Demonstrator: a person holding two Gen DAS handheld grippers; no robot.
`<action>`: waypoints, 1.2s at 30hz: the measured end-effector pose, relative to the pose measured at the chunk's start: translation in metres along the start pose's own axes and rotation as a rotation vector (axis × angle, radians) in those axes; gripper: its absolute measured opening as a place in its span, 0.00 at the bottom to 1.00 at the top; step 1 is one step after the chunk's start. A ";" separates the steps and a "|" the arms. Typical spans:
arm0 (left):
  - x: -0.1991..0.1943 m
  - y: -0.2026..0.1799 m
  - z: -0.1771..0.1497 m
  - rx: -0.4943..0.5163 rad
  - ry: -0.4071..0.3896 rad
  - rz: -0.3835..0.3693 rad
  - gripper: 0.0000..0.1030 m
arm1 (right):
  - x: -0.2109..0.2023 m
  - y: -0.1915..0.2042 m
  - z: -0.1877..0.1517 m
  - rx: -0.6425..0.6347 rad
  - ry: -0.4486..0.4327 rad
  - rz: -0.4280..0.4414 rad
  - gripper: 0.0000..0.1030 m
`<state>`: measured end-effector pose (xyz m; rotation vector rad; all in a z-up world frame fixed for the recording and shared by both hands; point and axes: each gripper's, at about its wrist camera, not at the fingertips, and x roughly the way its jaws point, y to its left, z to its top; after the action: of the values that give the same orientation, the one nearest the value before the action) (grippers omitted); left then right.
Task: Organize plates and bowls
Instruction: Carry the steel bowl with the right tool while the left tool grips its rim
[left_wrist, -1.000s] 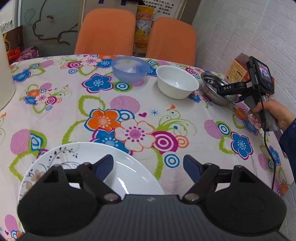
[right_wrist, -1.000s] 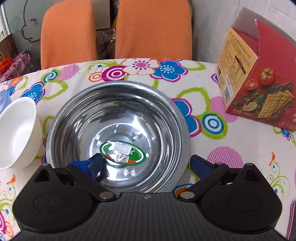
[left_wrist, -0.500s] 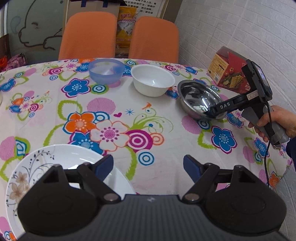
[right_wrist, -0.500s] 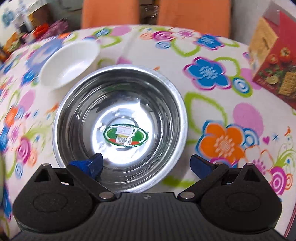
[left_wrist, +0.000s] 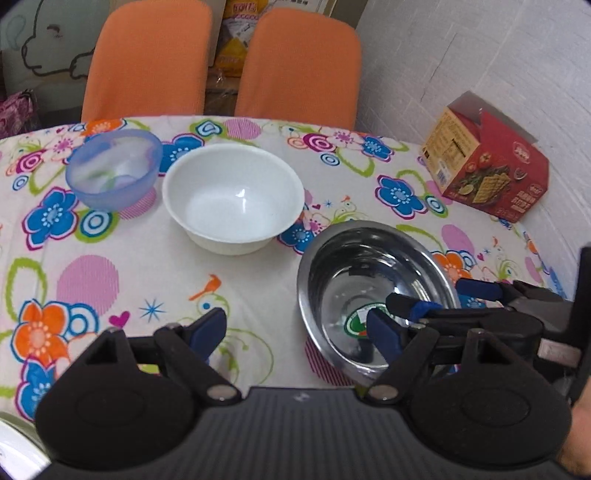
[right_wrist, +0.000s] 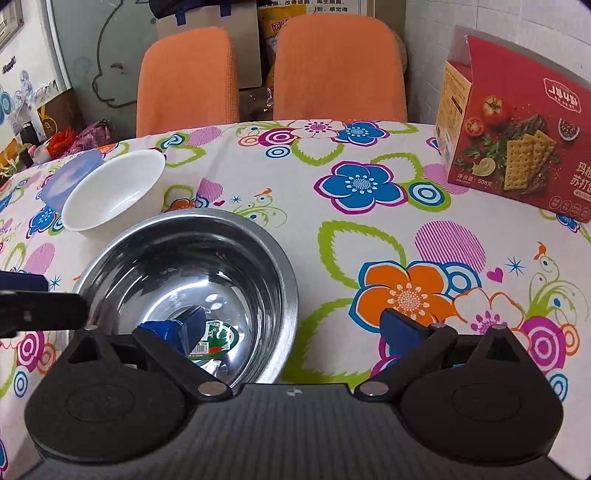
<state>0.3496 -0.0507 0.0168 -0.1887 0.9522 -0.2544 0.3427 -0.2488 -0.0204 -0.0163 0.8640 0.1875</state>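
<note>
R gripper (right_wrist: 299, 328) wide open, straddling near-right rim of shiny round steel bowl (right_wrist: 177, 266) on floral tablecloth (right_wrist: 369, 236); L finger inside bowl, R finger outside, not clamped. L gripper (left_wrist: 295, 332) wide open, empty, bowl's L side. White ceramic bowl (left_wrist: 232, 199) just behind steel one; translucent blue plastic bowl (left_wrist: 114, 166) beside it.

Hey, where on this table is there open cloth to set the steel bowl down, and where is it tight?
Open cloth lies between the steel bowl and the cracker box, and left of the steel bowl, in front of the white bowl. Crowded: blue bowl and white bowl sit close together, with the steel bowl just right of them.
</note>
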 end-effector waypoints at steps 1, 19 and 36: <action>0.010 -0.002 0.001 -0.013 0.012 0.006 0.77 | 0.002 0.001 -0.002 -0.003 0.003 0.001 0.86; 0.044 -0.024 -0.002 0.074 0.002 0.108 0.53 | 0.002 0.020 -0.018 -0.099 -0.072 0.032 0.86; -0.022 -0.011 -0.049 0.139 0.053 0.059 0.16 | -0.064 0.090 -0.062 -0.150 -0.098 0.138 0.83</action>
<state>0.2960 -0.0566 0.0092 -0.0261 0.9867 -0.2717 0.2403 -0.1760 -0.0067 -0.0872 0.7526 0.3793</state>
